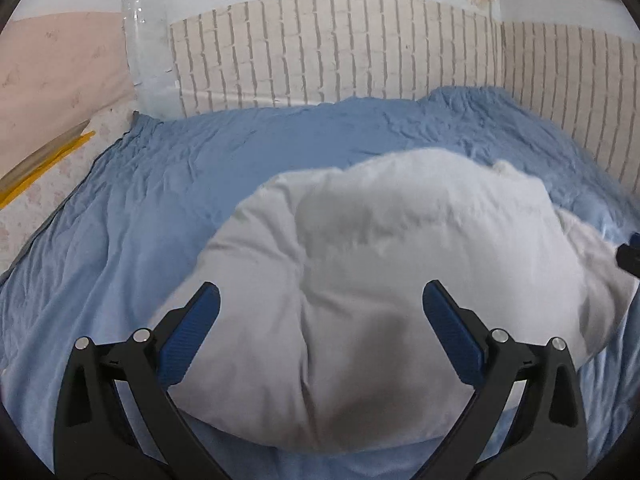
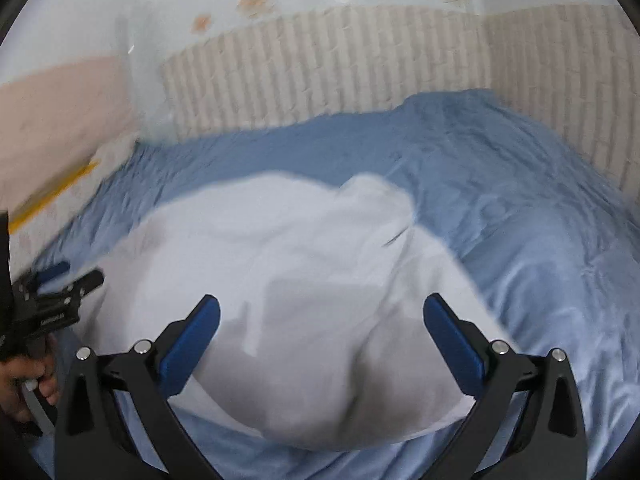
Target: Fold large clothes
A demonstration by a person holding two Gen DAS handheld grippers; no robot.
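Observation:
A white garment point(image 1: 380, 264) lies in a puffy, rumpled heap on the blue bedsheet point(image 1: 200, 168). It also shows in the right wrist view point(image 2: 304, 288), blurred by motion. My left gripper point(image 1: 320, 300) is open and empty, its blue pads spread wide above the near part of the garment. My right gripper point(image 2: 320, 312) is open and empty too, above the near edge of the garment. The left gripper also shows at the left edge of the right wrist view point(image 2: 60, 280), held in a hand. A bit of the right gripper shows at the right edge of the left wrist view point(image 1: 630, 254).
The bed stands in a corner against a brick-pattern wall point(image 1: 340, 48) that runs along the back and right. A pink pillow point(image 1: 56, 68) and a floral cloth with a yellow strip point(image 1: 44, 164) lie at the left. Blue sheet surrounds the garment.

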